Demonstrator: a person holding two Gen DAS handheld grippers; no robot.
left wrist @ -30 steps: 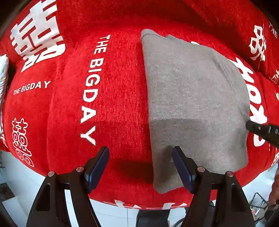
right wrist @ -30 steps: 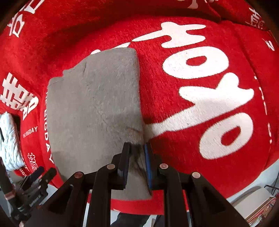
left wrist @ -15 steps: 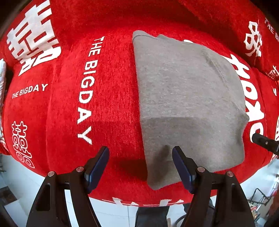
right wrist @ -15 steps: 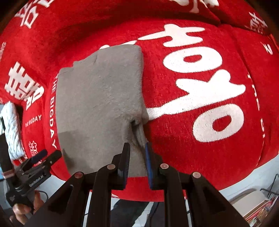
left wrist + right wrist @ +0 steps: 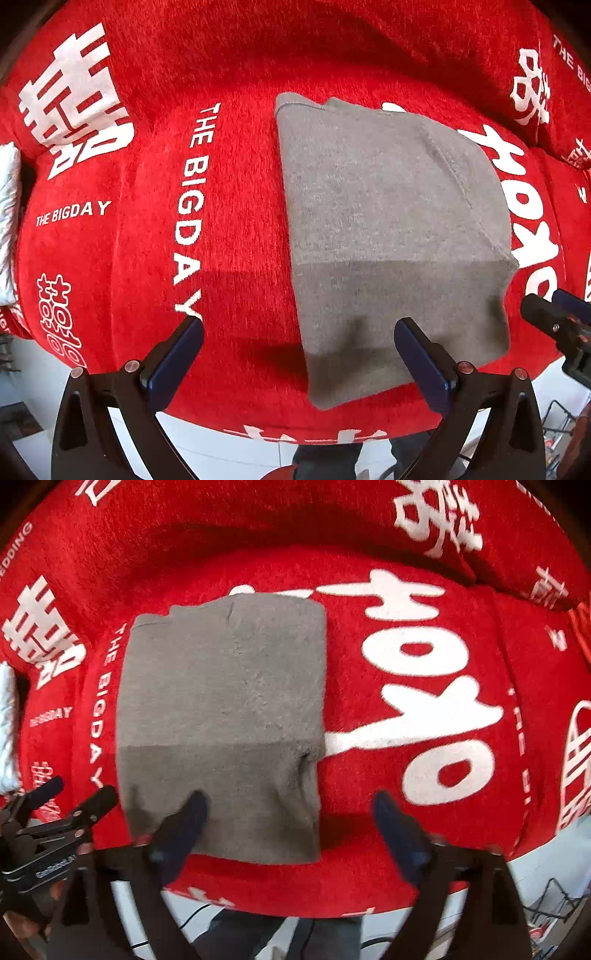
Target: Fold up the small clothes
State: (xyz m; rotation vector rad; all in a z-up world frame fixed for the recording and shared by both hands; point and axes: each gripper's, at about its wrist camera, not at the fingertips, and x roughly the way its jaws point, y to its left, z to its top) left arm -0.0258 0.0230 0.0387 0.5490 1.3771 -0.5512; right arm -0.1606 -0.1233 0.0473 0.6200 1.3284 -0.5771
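Item: 1 gray garment (image 5: 391, 229), small, folded to a compact rectangle, lying flat on a red blanket (image 5: 229, 155) printed with white lettering; position toward the near edge of the blanket, its lower corner close to that edge. Seam visible along the garment's right side in the left wrist view; slight pucker at its right edge in the right wrist view. Left gripper (image 5: 299, 360): released, jaws wide apart after just opening further, hovering over the garment's near left corner, nothing between them gripped. Right gripper (image 5: 291, 825): released, jaws just opened from near-shut, cloth dropped, blurred. Also present: 1 white cloth (image 5: 8, 221) at the far left edge. Step in hand: letting go after a fold. Next move, by judgement: smooth the pucker, or regrasp 1 edge for another fold.
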